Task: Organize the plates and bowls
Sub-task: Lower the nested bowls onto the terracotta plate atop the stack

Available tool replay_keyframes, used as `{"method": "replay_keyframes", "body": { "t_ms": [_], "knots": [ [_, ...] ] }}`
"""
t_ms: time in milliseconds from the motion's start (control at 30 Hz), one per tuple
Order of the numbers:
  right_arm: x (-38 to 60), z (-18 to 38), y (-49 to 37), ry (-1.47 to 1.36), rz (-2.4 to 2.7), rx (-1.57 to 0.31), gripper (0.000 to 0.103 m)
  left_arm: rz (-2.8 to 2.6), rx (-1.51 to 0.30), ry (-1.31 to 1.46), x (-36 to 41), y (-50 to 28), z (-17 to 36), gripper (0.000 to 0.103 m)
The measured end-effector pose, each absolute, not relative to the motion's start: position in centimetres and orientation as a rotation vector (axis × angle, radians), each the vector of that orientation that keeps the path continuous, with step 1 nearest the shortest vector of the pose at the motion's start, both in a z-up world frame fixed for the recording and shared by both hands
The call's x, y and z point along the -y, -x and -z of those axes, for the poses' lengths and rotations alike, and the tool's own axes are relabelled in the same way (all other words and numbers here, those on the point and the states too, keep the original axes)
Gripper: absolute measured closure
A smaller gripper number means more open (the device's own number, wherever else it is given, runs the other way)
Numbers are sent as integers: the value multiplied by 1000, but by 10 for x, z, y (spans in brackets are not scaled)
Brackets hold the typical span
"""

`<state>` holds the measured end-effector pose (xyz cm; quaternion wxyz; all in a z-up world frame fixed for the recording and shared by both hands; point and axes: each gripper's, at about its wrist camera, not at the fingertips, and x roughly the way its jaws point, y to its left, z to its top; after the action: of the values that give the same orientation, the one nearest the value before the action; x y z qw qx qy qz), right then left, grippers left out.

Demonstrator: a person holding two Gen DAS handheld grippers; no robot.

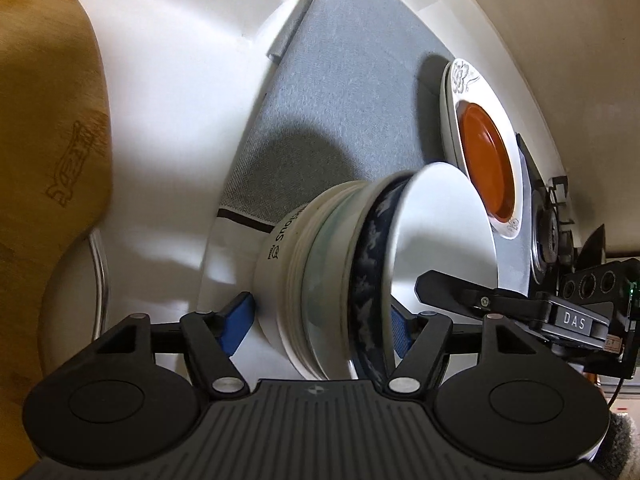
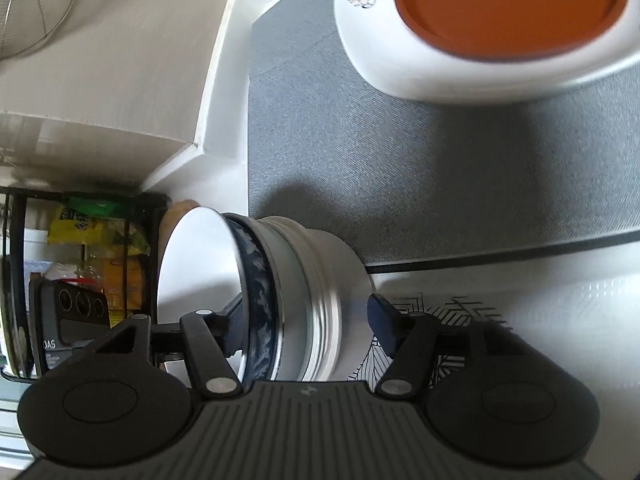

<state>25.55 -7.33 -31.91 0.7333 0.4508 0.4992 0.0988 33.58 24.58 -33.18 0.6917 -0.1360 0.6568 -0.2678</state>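
A nested stack of bowls [image 1: 344,280] sits between both grippers: a white bowl with printed text at the bottom, a pale green one, a dark blue patterned one and a white-lined one on top. My left gripper [image 1: 320,324] spans the stack, its blue pads on either side. My right gripper [image 2: 308,320] also spans the stack of bowls [image 2: 280,280], one finger inside the top bowl. A white flowered plate [image 1: 472,92] holding an orange plate [image 1: 486,160] rests on the grey mat [image 1: 340,100]; in the right wrist view the white plate [image 2: 400,52] carries the orange plate [image 2: 508,4].
A wooden cutting board [image 1: 44,140] stands at the left. A stove burner [image 1: 556,224] lies beyond the plates. In the right wrist view a black rack with packets [image 2: 92,240] stands at the left, a wire strainer [image 2: 32,4] hangs above, and a patterned cloth [image 2: 440,320] lies under the gripper.
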Motion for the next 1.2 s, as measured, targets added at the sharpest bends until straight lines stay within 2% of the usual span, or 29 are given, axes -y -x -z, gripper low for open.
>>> {"method": "replay_keyframes", "body": {
  "t_ms": [133, 367, 467, 767, 1200],
  "knots": [
    [71, 311, -252, -911, -235, -1079, 47, 610, -1365, 188, -240, -321, 314, 45],
    [73, 297, -247, -934, -264, -1018, 59, 575, -1373, 115, -235, -317, 302, 55],
    [64, 295, -250, -842, -275, -1045, 63, 571, -1366, 93, -229, -317, 303, 56],
    [73, 301, -240, -925, -257, -1017, 64, 557, -1365, 70, -231, -312, 294, 56],
    [95, 272, -231, -913, -216, -961, 64, 588, -1342, 65, -213, -321, 268, 53]
  ]
}}
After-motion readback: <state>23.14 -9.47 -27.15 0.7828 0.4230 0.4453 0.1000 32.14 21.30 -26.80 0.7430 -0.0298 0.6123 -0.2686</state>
